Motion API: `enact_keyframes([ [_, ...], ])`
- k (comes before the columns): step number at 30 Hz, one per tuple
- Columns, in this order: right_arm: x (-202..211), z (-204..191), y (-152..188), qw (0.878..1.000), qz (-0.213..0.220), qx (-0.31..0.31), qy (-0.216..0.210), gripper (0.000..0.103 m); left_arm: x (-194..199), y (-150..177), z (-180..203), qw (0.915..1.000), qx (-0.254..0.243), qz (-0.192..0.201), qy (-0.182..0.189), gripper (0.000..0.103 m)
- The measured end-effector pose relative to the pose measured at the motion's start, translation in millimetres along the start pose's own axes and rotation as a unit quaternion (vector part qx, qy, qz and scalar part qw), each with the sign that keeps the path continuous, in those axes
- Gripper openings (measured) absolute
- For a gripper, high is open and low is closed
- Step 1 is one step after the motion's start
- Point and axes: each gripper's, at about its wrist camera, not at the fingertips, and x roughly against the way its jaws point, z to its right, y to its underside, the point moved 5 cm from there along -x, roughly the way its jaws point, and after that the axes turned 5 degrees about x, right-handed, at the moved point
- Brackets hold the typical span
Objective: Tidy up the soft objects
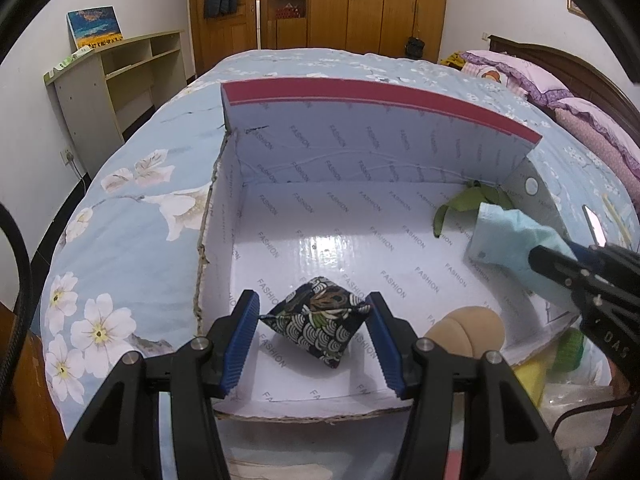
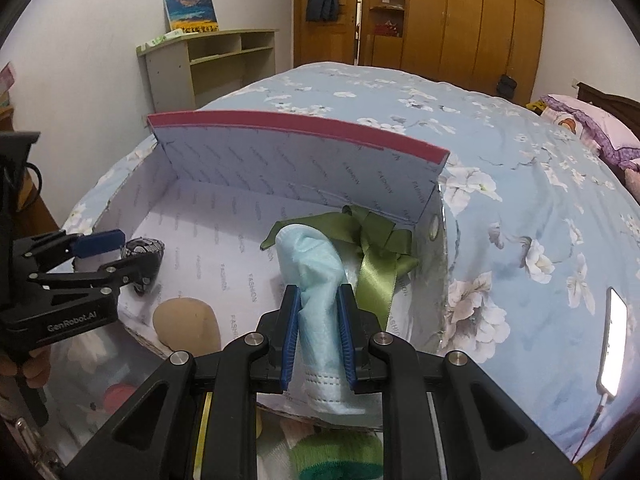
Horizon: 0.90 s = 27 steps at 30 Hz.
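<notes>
Left claw [image 1: 314,334]: blue pads set wide, one at each pointed end of the patterned fabric pouch [image 1: 318,322]; the right pad looks to touch its tip, the left sits just beside, and I cannot tell if any squeeze is on.
Patterned fabric pouch: rests on the floor of the open cardboard box [image 1: 224,216], near the front left corner, straight ahead of the left claw and between its pads; its long axis runs left to right, across the gap.
Tan sponge puff [image 1: 466,330]: lies in the box by the front rim, just right of the left claw, apart from the pouch.
Green ribbon bow [image 2: 376,248]: sits in the far right corner of the box, against the wall.
Right claw [image 2: 318,338]: narrow, clamped on a light blue sock [image 2: 320,276], whose long axis runs forward along the pads; its far end droops over the bow, its cuff hangs back past the front rim.
Deciding relation: the sock is already over the box's right side, so the likely move is simply a release downward; the left claw is the nearer one for the pouch.
Bed [image 2: 520,184]: carries the box; a lit phone [image 2: 612,344] lies on it, well right.
</notes>
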Motion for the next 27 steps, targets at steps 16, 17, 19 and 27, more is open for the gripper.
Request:
enact_keyframes([
  [16, 1.6, 6.1, 2.4, 1.000, -0.001, -0.013, -0.010, 0.025, 1.5, 4.8, 2.3, 0.9999, 0.007, -0.007, 0.009, 0.059],
  [17, 2.6, 6.6, 2.7, 1.000, 0.000, -0.014, -0.009, 0.029, 3.0, 5.4, 2.4, 0.9999, 0.007, -0.006, 0.010, 0.059],
  [19, 5.3, 7.3, 2.9, 1.000, 0.003, -0.015, -0.004, 0.033, 6.7, 6.5, 3.2, 0.9999, 0.007, -0.006, 0.013, 0.059],
  [27, 18.5, 9.3, 1.6, 1.000, 0.016, -0.021, -0.003, 0.033, 24.2, 8.8, 4.6, 0.9997, 0.007, -0.001, 0.025, 0.060],
])
